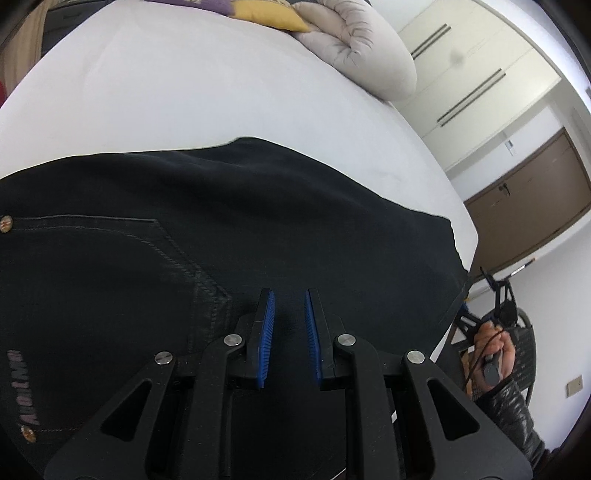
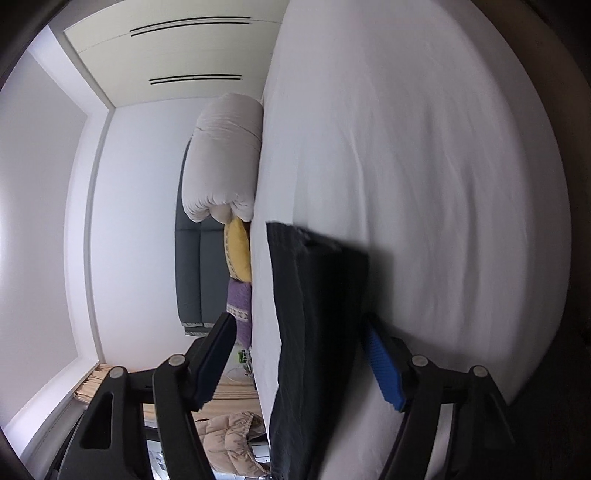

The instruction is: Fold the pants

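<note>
Black pants (image 1: 258, 221) lie flat on the white bed (image 1: 184, 92), the waist with its rivets and pocket to the left and the hem at the bed's right edge. My left gripper (image 1: 289, 295) hovers low over their near edge with its blue pads almost together; I cannot tell if cloth is pinched. In the right wrist view, rolled on its side, the pants' hem (image 2: 317, 295) runs between the wide-apart fingers of my right gripper (image 2: 299, 319). Neither pad presses on it. The person's hand (image 1: 493, 350) holds that gripper beside the bed corner.
A rolled pale duvet (image 1: 354, 48) (image 2: 225, 158), a yellow pillow (image 1: 269, 14) (image 2: 238, 251) and a purple cushion (image 2: 238, 299) sit at the bed's head by a grey headboard (image 2: 195, 273). A wardrobe (image 1: 461, 74) and brown door (image 1: 528, 206) stand beyond. A beige jacket (image 2: 232, 443) lies off the bed.
</note>
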